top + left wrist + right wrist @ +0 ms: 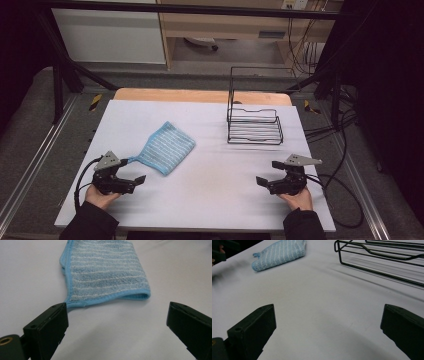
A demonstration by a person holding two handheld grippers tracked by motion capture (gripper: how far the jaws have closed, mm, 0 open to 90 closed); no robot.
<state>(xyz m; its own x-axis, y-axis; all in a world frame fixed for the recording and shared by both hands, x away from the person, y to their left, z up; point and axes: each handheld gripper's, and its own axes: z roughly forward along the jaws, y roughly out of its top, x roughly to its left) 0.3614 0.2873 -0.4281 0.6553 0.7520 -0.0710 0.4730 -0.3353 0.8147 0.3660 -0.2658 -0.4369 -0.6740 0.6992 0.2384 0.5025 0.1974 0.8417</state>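
Black jaws of the left hand-held gripper (117, 322) stand wide apart and grasp nothing, and just beyond their tips lies the blue striped cloth (107, 272), folded, its bound edge nearest the left jaw. From above, the left hand-held gripper (131, 176) sits near the front left corner of the counter (210, 210), and the cloth (166, 147) lies a short way off toward the middle of the counter, left of centre. Its long axis runs on a diagonal, from a pulled-out corner near the left hand-held gripper up toward the far edge. That corner is the closest part, lying almost at the jaw tips, so the left hand looks far better placed to take it.

Across the counter, the right hand-held gripper (267, 172) rests near the front right corner, jaws likewise spread and empty, its own camera (329, 325) looking over bare counter. The cloth (279, 253) is well apart from it. A black wire rack (255, 122) stands toward the far right of the counter, well clear of the cloth, empty
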